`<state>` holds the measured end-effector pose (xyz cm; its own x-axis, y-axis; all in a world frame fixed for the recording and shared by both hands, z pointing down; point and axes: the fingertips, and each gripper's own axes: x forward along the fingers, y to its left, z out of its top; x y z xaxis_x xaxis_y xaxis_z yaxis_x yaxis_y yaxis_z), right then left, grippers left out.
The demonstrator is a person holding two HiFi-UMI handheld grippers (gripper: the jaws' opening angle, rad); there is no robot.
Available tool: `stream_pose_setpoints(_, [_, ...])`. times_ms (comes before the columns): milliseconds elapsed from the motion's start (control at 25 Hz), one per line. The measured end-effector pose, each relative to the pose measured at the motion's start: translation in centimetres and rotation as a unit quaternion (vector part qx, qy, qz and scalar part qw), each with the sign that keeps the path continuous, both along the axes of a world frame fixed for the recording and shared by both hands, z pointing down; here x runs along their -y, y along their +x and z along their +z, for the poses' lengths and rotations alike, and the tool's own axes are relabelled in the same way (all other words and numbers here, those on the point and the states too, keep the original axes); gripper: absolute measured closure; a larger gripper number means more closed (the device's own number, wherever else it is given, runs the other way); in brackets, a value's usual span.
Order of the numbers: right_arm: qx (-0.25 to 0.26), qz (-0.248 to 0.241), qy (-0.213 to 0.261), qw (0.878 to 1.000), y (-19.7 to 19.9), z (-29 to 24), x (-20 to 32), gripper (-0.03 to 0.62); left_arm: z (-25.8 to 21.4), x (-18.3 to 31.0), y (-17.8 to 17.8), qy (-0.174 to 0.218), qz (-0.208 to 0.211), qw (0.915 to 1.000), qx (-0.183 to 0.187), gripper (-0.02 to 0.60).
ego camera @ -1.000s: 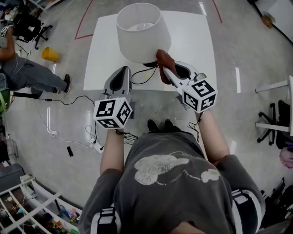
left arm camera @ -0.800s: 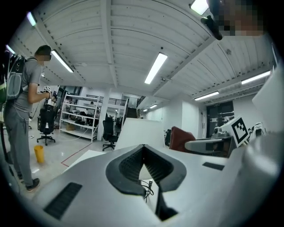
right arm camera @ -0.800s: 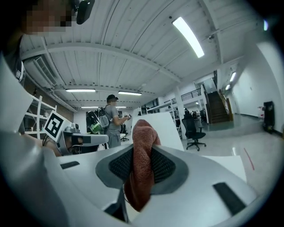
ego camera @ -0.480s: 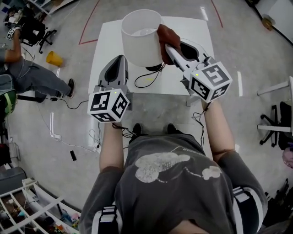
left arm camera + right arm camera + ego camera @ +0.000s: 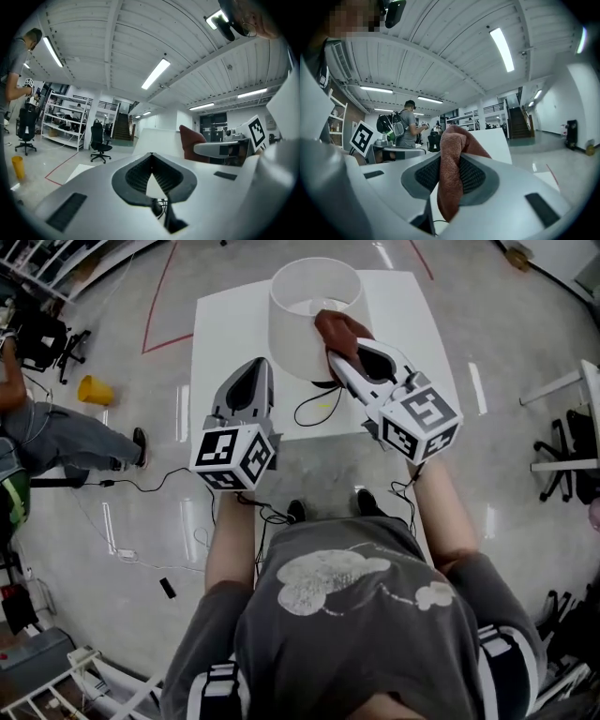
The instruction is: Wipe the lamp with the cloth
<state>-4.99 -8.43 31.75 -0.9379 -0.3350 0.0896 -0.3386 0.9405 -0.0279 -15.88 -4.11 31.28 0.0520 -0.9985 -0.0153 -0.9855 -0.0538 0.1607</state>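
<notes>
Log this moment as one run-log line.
step: wipe | right gripper: shut on cloth, cloth at lamp shade rim | left gripper: shut, empty | lamp on white table

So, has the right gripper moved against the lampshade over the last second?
Yes. The right gripper has carried the cloth up the right side of the lampshade, from near its bottom edge to its top rim.

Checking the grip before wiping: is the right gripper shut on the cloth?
Shut: the right gripper pinches the cloth between its jaws.
</notes>
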Motion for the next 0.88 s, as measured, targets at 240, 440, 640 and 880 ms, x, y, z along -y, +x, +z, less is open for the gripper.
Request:
stream_pose_setpoints(240, [-0.022,0.044,-0.02,0.999,-0.7,2.9,-0.9,0.503,3.0,0.5,-1.2,-0.021,0.05,0.9982,-0.024,0.574])
stream_pose_setpoints(440, [-0.041,0.072,-0.046,0.995,-1.2,6.1,-1.5,0.503,4.5,0.6,-1.3,-0.036,0.084,0.9955,-0.027,0.574])
stream_pose_setpoints(640, [-0.06,0.095,-0.078,0.991,-1.9,9.3,-2.4,0.503,5.6,-0.1,-2.2,-0.046,0.102,0.9931,-0.036,0.574])
stream_pose_setpoints(880, [-0.08,0.121,-0.108,0.984,-2.6,12.4,-3.2,0.503,7.3,-1.4,-3.6,-0.062,0.116,0.9903,-0.045,0.574])
